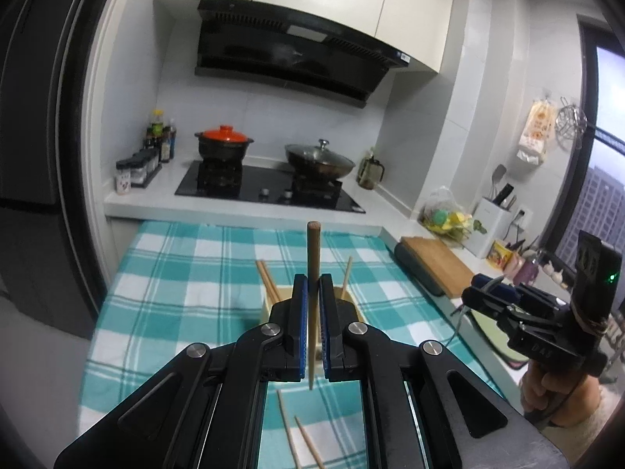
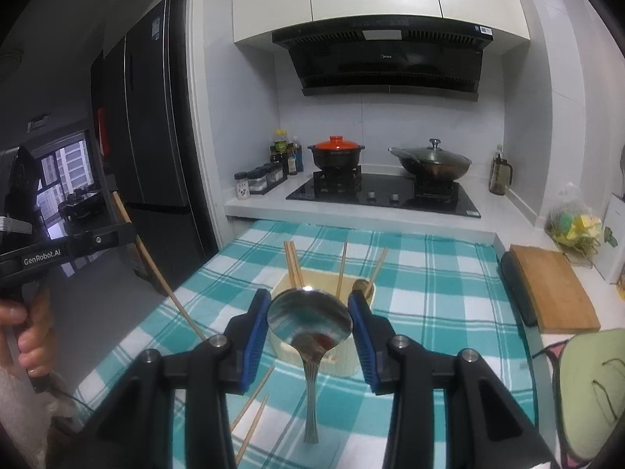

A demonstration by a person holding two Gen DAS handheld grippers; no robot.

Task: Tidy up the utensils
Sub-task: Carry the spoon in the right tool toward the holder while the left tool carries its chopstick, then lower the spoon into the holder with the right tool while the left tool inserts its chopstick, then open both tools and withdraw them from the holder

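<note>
My left gripper (image 1: 312, 279) is shut on a wooden chopstick (image 1: 313, 250) that stands nearly upright between the blue pads, above the teal checked cloth (image 1: 175, 293). Behind it sits a cream utensil box (image 1: 269, 306) with chopsticks (image 1: 267, 279) leaning in it. My right gripper (image 2: 309, 299) is shut on the bowl of a metal spoon (image 2: 308, 324), whose handle hangs down. The box (image 2: 289, 283) is just beyond, holding several chopsticks (image 2: 293, 262). Two loose chopsticks (image 2: 250, 402) lie on the cloth below. Each view shows the other gripper at its side: the right one (image 1: 484, 287), the left one (image 2: 125, 236).
A wooden cutting board (image 2: 550, 285) lies at the cloth's right edge, with a green item (image 2: 586, 391) nearer. Behind the cloth is a hob (image 2: 383, 195) with a red-lidded pot (image 2: 336, 152) and a wok. A dark fridge (image 2: 156, 136) stands at the left.
</note>
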